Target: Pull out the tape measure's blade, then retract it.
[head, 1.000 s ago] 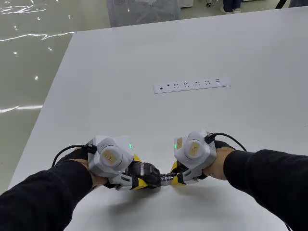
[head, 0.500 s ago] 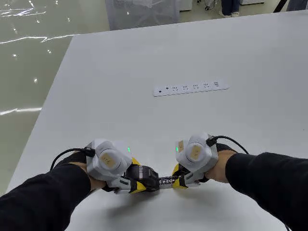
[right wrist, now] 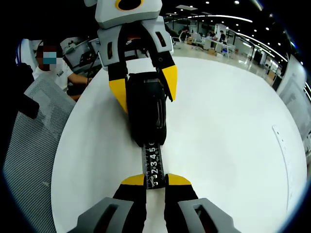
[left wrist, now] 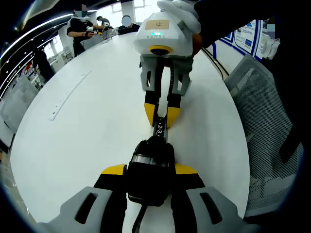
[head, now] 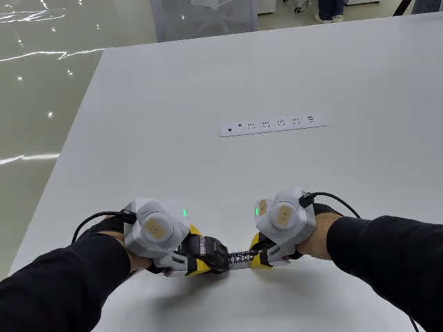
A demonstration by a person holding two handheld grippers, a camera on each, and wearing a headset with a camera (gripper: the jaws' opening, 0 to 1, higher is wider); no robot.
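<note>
Slowly the right tongs (right wrist: 155,180), clamped on the blade (right wrist: 153,164) tip, have edged away from the left tongs (left wrist: 150,170) gripping the tape measure (left wrist: 148,182); extension barely begun.

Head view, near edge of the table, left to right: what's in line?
left tongs → tape measure case → blade → right tongs
</note>
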